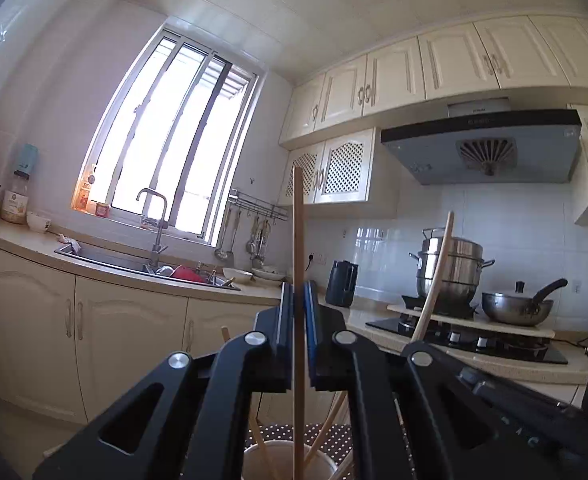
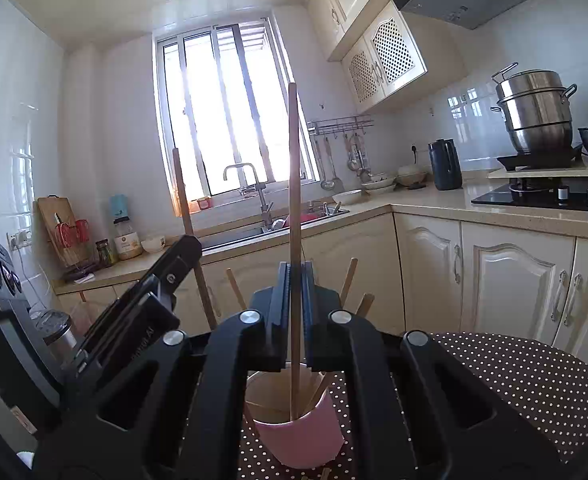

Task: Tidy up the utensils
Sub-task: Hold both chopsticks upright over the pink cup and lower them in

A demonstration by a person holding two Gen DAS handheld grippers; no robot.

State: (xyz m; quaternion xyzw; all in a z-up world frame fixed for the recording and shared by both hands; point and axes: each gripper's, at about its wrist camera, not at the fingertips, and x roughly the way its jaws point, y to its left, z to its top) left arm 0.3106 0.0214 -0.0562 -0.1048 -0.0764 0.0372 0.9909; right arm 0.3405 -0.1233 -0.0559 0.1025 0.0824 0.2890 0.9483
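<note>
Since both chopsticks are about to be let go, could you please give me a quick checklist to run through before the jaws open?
1. Left gripper clamped on its chopstick: ok.
2. Right gripper clamped on its chopstick: ok.
3. Right chopstick's lower end inside the pink cup: ok.
4. Left chopstick's lower end inside the cup: ok, it runs down past the rim.
5. Cup upright on the polka-dot cloth: ok.
6. Tips touching the cup's bottom: cannot tell.
</note>
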